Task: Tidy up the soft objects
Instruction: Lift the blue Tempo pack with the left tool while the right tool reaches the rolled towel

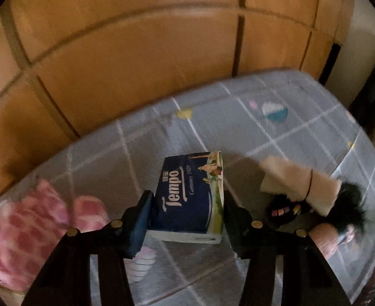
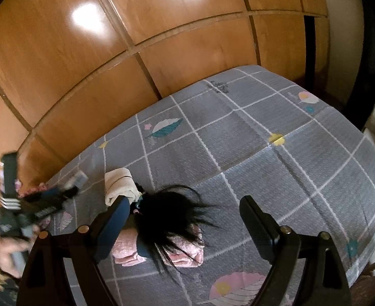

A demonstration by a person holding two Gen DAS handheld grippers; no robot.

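Tempo tissue pack [image 1: 191, 196]: navy blue, white lettering, green-yellow edge.
Bed sheet [image 2: 251, 137]: grey, white grid, pastel leaf prints.
Cloth [image 1: 21, 229]: pink-white checks.
Wig [image 2: 167, 219]: black.
Rolled towel [image 2: 118, 185]: cream.
Wardrobe [image 2: 111, 51]: orange-brown wood.

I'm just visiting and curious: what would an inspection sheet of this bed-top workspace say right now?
Surface: grey checked bedsheet with leaf prints, flat.
Job's things: Tempo tissue pack; cream towel roll; pink folded towel; pink checked cloth; black hair wig lying across the pink folded towel.
Clutter: nothing seen.
Grippers: left gripper clamps the tissue pack by its sides; right gripper open, with the wig between its fingers.
Cables: nothing seen.
Surroundings: wooden wardrobe doors behind the bed.
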